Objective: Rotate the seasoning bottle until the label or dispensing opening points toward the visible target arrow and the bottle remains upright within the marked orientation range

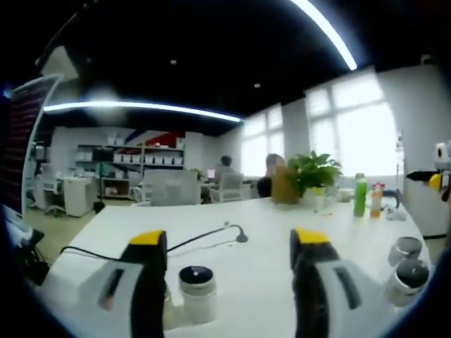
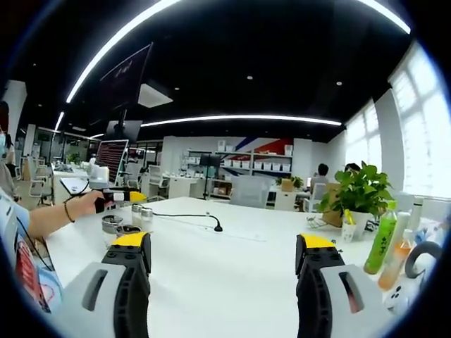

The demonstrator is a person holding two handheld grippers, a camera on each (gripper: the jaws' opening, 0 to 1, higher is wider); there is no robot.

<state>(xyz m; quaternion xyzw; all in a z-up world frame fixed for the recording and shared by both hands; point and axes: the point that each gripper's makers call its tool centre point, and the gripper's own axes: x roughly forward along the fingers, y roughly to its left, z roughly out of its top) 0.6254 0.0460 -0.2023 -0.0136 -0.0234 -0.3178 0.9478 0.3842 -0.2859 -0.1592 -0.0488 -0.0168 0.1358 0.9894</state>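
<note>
Left gripper view: seasoning bottle (image 1: 196, 292) btwn fingers, cable (image 1: 204, 239) behind.

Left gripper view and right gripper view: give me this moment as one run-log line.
left gripper: open, jaws astride, not touching seasoning bottle | bottle: upright on white table | right gripper: open, empty | target arrow: cannot tell

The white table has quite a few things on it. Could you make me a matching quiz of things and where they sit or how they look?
Things:
1. green bottle
2. potted plant
3. black-capped seasoning bottle
4. black cable

Descriptions:
A. lies across the table top
B. between the left claw's jaws, nearest the camera
C. leafy, at the far table edge
D. beside an orange bottle

Pairs: 1-D, 2-C, 3-B, 4-A
</note>
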